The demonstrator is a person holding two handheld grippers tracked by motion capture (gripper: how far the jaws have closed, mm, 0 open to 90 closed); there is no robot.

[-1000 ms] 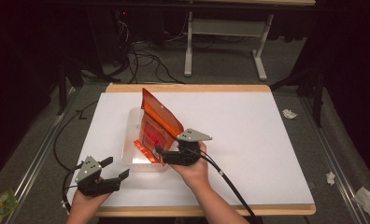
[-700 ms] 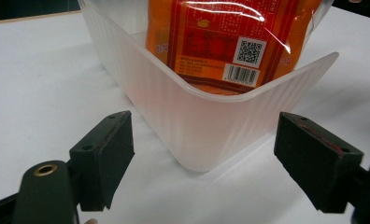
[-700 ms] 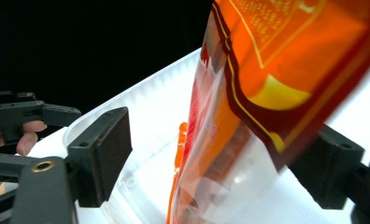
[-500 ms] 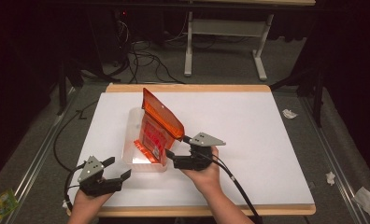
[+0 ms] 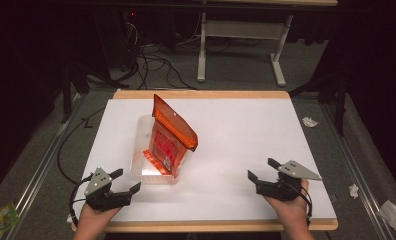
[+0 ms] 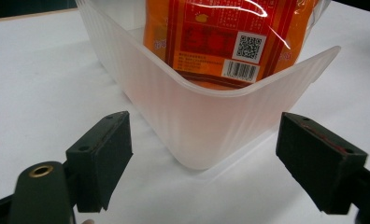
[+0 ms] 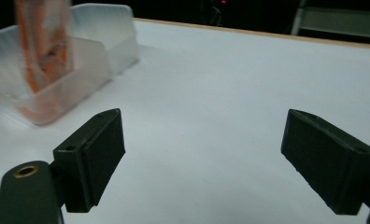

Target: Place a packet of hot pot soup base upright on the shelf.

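Both hands rest low at the table's [image 5: 236,130] near edge, left gripper [image 5: 125,181] and right gripper [image 5: 261,170] fingers spread wide, empty.

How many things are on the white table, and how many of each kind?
Orange snack bag: 1
Clear plastic bin: 1
Black grippers, left gripper and right gripper: 2
Total: 4

An orange pouch [image 5: 171,137] stands tilted inside a translucent plastic bin [image 5: 138,165] on the table.
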